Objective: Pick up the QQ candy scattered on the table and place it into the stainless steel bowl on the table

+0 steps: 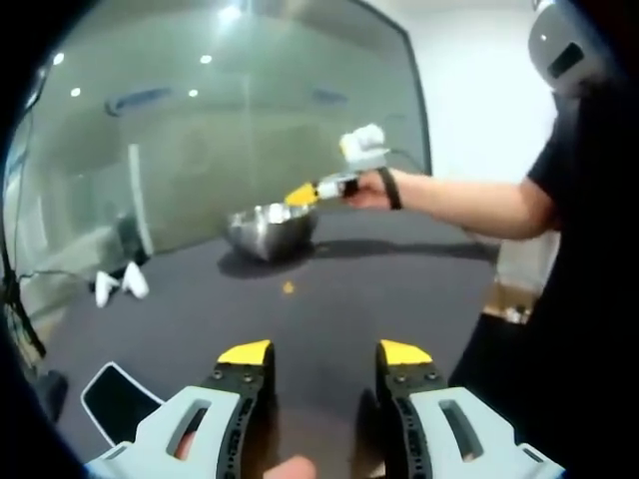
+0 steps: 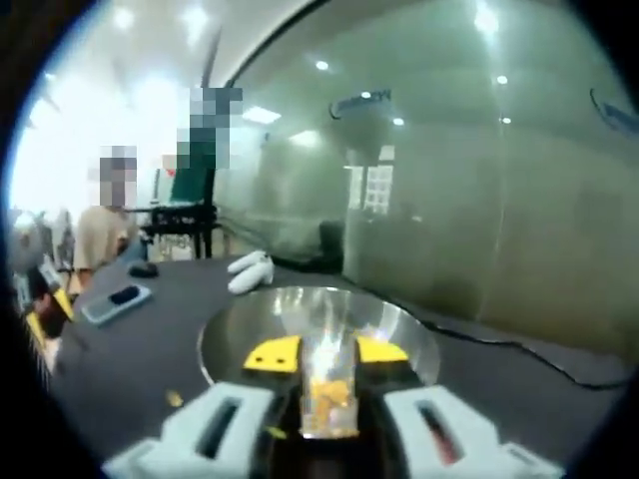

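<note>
While the right gripper [image 2: 326, 353] hangs directly over the stainless steel bowl [image 2: 399, 334], its fingers are clamped on a yellow QQ candy [image 2: 324, 394] that has not yet been let go. Seen from the left gripper view, that same gripper [image 1: 303, 194] is poised at the bowl's [image 1: 268, 229] rim with a person's hand [image 1: 371, 187] behind it. One further candy [image 1: 289, 287] lies loose on the dark desk [image 1: 399, 289] just in front of the bowl; the right gripper view also shows a small yellow piece [image 2: 175, 399] on the desk beside the bowl, probably the same one. The left gripper [image 1: 324, 353] is idle low over the desk, fingers apart and empty.

Assessment: one delivery is at the release stage; at least one candy remains to be collected. Bowl contents cannot be confirmed. Also on the desk: a phone [image 2: 117, 301] and two white objects [image 2: 250, 269].
</note>
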Action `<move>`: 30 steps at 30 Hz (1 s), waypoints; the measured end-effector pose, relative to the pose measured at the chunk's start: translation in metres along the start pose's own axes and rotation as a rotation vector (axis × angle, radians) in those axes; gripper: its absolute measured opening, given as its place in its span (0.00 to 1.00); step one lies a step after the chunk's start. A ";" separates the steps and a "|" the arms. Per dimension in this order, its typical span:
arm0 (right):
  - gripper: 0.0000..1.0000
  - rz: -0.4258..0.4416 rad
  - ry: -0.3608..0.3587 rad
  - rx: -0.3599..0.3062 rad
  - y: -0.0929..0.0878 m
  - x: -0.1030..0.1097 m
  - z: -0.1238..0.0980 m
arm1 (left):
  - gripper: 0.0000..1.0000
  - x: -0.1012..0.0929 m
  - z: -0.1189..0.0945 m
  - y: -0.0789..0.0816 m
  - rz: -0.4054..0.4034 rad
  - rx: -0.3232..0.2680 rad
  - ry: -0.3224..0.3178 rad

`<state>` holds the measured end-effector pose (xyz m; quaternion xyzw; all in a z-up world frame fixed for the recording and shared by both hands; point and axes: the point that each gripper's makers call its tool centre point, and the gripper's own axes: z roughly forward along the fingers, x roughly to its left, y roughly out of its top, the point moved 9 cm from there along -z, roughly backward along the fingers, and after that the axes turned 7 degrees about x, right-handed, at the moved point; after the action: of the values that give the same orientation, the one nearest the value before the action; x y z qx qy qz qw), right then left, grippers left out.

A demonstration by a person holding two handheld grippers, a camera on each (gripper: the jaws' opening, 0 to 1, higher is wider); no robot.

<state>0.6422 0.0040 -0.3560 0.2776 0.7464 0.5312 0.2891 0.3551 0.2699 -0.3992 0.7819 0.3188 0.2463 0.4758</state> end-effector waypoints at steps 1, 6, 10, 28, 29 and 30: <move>0.20 -0.001 0.001 -0.003 0.000 0.000 -0.001 | 0.42 0.000 0.001 0.000 -0.001 0.002 -0.004; 0.19 0.010 0.019 -0.022 0.006 0.003 -0.006 | 0.42 -0.001 0.002 0.002 0.000 0.001 -0.009; 0.19 0.010 0.070 -0.051 0.012 0.019 -0.023 | 0.42 -0.001 0.002 0.002 0.002 0.001 -0.006; 0.18 -0.109 0.303 0.018 -0.066 0.077 -0.080 | 0.42 -0.002 0.000 0.003 0.000 -0.013 0.000; 0.18 -0.079 0.313 0.022 -0.068 0.077 -0.082 | 0.42 -0.003 -0.001 0.004 0.002 -0.013 0.000; 0.18 -0.068 0.319 0.023 -0.070 0.078 -0.082 | 0.42 -0.003 -0.001 0.004 0.003 -0.012 -0.001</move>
<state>0.5215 -0.0113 -0.4113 0.1674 0.7979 0.5499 0.1815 0.3534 0.2667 -0.3960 0.7795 0.3160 0.2485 0.4805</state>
